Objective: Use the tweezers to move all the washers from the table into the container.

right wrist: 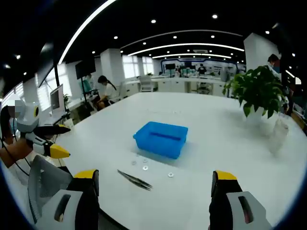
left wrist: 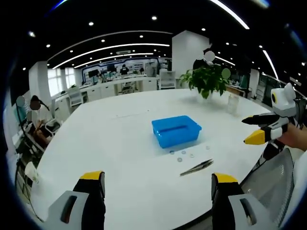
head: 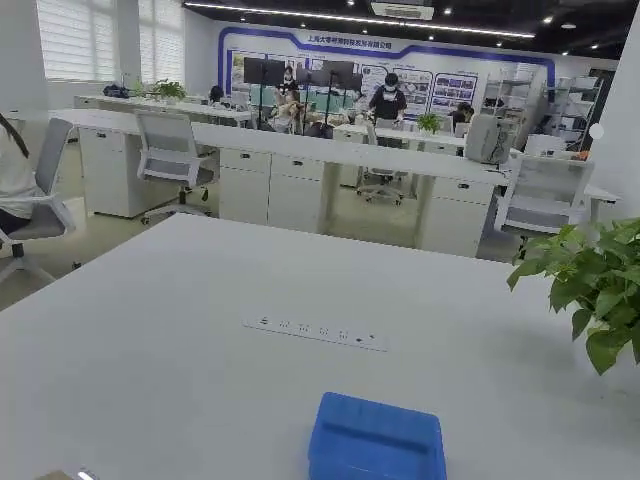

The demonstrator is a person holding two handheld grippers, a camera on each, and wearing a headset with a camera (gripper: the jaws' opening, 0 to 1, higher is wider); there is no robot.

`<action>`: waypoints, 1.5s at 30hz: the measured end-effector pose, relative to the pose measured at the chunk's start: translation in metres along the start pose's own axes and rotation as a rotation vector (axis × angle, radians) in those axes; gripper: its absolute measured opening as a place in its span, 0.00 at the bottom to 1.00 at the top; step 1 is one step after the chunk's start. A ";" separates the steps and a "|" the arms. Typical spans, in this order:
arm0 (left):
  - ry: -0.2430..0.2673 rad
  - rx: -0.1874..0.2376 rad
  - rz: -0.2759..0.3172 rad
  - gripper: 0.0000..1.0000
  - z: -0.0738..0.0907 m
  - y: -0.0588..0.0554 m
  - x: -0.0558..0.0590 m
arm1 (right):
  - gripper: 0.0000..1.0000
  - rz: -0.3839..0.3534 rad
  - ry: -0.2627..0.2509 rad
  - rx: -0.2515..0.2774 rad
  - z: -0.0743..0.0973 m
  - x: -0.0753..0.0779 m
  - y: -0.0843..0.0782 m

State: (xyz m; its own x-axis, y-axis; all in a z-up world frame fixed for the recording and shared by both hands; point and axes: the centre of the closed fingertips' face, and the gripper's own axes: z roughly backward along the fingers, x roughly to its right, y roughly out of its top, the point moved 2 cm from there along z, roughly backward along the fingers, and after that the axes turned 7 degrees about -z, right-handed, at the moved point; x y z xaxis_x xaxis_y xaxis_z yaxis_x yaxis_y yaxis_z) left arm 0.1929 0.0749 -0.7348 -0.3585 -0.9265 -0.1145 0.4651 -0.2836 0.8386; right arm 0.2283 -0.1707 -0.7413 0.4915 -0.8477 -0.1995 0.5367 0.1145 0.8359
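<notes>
Looking forward and down, the head view takes in a broad white table [head: 150, 340] with a blue rectangular plastic container [head: 377, 440] at six o'clock, cut by the lower edge. A flush white power strip [head: 315, 331] lies just past it toward twelve o'clock. A leafy green plant [head: 590, 280] leans in at three o'clock. White desks and grey office chairs [head: 170, 150] stand behind, with people further back.

In the left gripper view, the left gripper [left wrist: 158, 177] rises at six o'clock, its yellow-tipped jaws spread wide with nothing between them. The blue rectangular plastic container [left wrist: 175, 130] stands on the table near the middle. Several small metal washers [left wrist: 184, 154] lie scattered on the tabletop at its five o'clock side, near its wall but apart from it. The slim metal tweezers [left wrist: 196, 167] lie flat just nearer than the washers, touched by neither gripper. At three o'clock the right gripper [left wrist: 250, 129] comes in beyond the table's edge, its jaws parted and empty. A grey mesh chair back [left wrist: 273, 182] sits at four o'clock.

In the right gripper view, the right gripper [right wrist: 156, 176] shows its jaws at six o'clock, released and wide, holding nothing. The container [right wrist: 161, 138] sits at the centre, with the washers [right wrist: 145, 167] on the table at its six to seven o'clock. The tweezers [right wrist: 135, 180] lie just nearer, at seven o'clock. The left gripper [right wrist: 63, 140] enters at nine o'clock, jaws apart. The plant [right wrist: 259, 91] stands at two o'clock.
</notes>
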 end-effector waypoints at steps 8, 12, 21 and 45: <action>0.002 -0.012 0.009 0.95 0.000 -0.004 0.000 | 0.97 0.013 -0.006 -0.003 -0.001 0.000 0.000; 0.002 -0.015 0.005 0.95 0.001 -0.004 0.000 | 0.97 0.012 -0.007 -0.003 0.000 0.000 -0.001; -0.001 0.005 0.021 0.96 0.001 -0.002 -0.002 | 0.98 0.022 -0.009 -0.002 0.001 0.000 0.000; -0.015 -0.015 -0.021 0.93 -0.010 -0.001 -0.002 | 0.98 0.070 -0.022 -0.031 -0.006 0.004 -0.004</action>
State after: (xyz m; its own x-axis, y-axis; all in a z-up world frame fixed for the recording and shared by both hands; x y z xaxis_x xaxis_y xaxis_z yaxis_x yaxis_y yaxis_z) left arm 0.2013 0.0748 -0.7407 -0.3799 -0.9167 -0.1238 0.4696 -0.3064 0.8280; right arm 0.2319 -0.1713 -0.7483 0.5134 -0.8483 -0.1296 0.5229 0.1895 0.8311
